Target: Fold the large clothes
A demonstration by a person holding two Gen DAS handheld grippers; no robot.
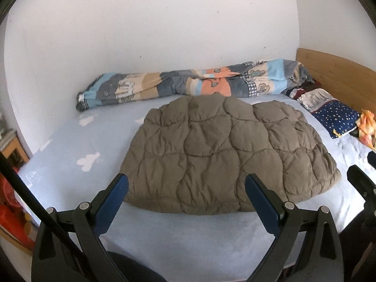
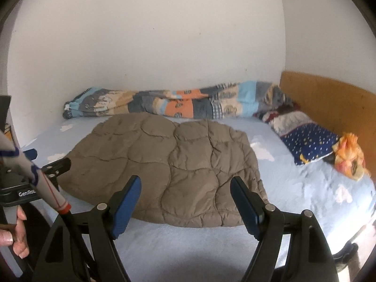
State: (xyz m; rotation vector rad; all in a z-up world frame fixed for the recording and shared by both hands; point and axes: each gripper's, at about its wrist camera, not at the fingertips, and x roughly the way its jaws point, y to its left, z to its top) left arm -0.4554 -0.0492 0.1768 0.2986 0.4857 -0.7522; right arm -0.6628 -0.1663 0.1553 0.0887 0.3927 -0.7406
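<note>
Nearest, the left tongs (image 1: 186, 189) and the right tongs (image 2: 186, 191) both stand apart with nothing between their blue pads, each hovering above the near edge of the bed (image 1: 188, 230). Just beyond them a brown quilted jacket (image 1: 221, 155) lies folded flat in the middle of the pale blue sheet. Farther right sits a star-print pillow (image 1: 334, 115) beside an orange cloth (image 1: 366, 127). Along the far wall stretches a rolled patchwork duvet (image 1: 188, 83); a wooden headboard (image 1: 340, 75) closes the right end.

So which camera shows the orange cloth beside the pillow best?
The right wrist view: the whole orange cloth lies on the bed there, beside the pillow. In the left wrist view it is cut at the edge.
</note>
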